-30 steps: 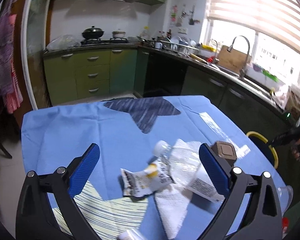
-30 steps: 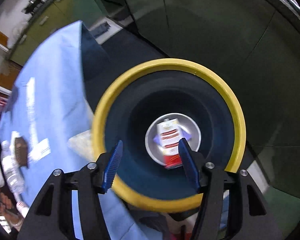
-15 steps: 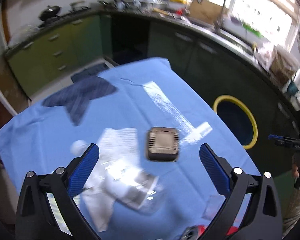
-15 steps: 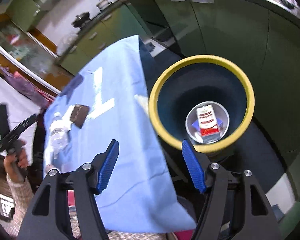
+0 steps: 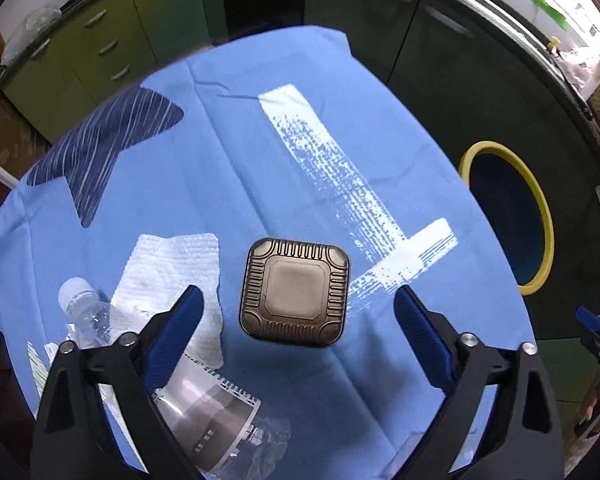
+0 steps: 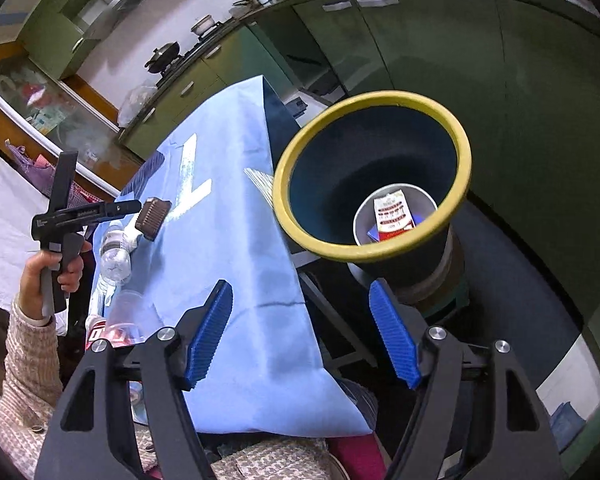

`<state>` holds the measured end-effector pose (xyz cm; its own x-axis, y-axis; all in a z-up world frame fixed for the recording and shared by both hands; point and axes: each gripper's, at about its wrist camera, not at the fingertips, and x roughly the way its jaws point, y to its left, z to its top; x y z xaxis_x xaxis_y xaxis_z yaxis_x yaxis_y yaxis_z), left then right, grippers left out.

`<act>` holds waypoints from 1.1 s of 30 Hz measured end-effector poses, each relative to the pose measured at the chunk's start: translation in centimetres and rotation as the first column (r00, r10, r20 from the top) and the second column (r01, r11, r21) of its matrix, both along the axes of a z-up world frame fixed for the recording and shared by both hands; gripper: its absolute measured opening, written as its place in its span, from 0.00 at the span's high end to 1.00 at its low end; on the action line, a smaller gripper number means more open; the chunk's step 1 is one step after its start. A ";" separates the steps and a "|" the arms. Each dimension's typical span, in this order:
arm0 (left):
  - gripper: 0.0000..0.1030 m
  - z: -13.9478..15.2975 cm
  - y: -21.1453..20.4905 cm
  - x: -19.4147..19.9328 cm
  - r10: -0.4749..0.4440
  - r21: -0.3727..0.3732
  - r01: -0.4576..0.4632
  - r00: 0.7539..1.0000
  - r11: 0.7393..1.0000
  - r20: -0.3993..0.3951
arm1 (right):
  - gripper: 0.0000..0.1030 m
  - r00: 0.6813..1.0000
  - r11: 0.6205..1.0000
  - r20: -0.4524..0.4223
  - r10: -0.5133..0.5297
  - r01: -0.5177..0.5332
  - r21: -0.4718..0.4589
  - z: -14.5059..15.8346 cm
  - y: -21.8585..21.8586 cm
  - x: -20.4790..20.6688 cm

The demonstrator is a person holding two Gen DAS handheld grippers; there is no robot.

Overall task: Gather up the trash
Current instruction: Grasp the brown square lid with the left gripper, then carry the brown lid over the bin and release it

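Observation:
A brown ribbed square box (image 5: 294, 292) lies on the blue tablecloth (image 5: 260, 184). My left gripper (image 5: 300, 336) points down over it; its jaws are closing with the box between them, and the pads are clear of its sides. A crumpled clear plastic bottle (image 5: 204, 412) and a white paper towel (image 5: 172, 264) lie by the left finger. My right gripper (image 6: 304, 332) is beside the table's edge, jaws opening, nothing between them. Ahead of it stands the dark bin with a yellow rim (image 6: 466, 160), holding a red and white carton (image 6: 394, 214).
Green kitchen cabinets (image 5: 100, 44) stand behind the table, dark ones behind the bin. A clear cup (image 6: 134, 308) and a red can (image 6: 108, 334) sit near the table's near end. A person's hand (image 6: 56, 264) holds the left gripper's handle.
The left view has tipped down from the kitchen and travelled from the bottle and wrapper to above the brown box. The right gripper has drawn back from over the bin, its jaws wider.

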<state>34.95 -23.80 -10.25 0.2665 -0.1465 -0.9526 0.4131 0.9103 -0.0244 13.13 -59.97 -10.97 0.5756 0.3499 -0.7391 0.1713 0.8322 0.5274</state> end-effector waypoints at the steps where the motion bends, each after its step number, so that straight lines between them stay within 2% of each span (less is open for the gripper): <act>1: 0.17 -0.2 0.0 0.1 0.001 0.002 -0.001 1.000 1.000 -0.009 | 0.31 1.000 1.000 -0.002 0.001 -0.001 0.005 -0.2 -0.1 0.0; 4: 0.19 -1.0 -0.2 0.1 -0.001 0.012 0.001 0.999 1.000 -0.036 | 0.31 1.000 1.000 -0.004 0.005 -0.005 0.020 -0.8 0.0 0.2; 6: 0.28 -1.5 -0.4 0.1 -0.006 0.012 0.007 0.999 1.000 -0.053 | 0.31 1.000 1.000 -0.003 0.011 -0.011 0.026 -0.9 0.3 0.4; 12: 0.44 -2.9 -0.5 -0.3 -0.017 0.020 0.019 0.996 1.000 -0.088 | 0.31 1.000 0.999 -0.003 0.021 -0.021 0.038 -1.1 0.7 0.6; 18: 0.45 -2.4 -0.6 -1.0 -0.033 0.041 0.036 0.997 0.999 -0.062 | 0.31 1.000 0.998 0.017 0.006 -0.007 0.066 -1.2 0.5 -0.2; 22: 0.45 -0.6 -1.0 -2.0 -0.059 0.030 0.061 0.998 0.998 -0.034 | 0.31 0.999 0.997 0.037 -0.018 0.015 0.080 -1.1 0.0 -1.4; 28: 0.45 3.3 -4.9 -4.5 -0.162 -0.003 0.162 0.987 0.987 -0.003 | 0.31 0.991 0.992 0.093 -0.099 0.091 0.086 -0.6 -2.4 -4.5; 33: 0.45 4.2 -12.8 -7.0 -0.302 -0.026 0.301 0.953 0.953 -0.022 | 0.30 0.974 0.974 0.118 -0.195 0.179 0.136 -1.4 -5.5 -7.3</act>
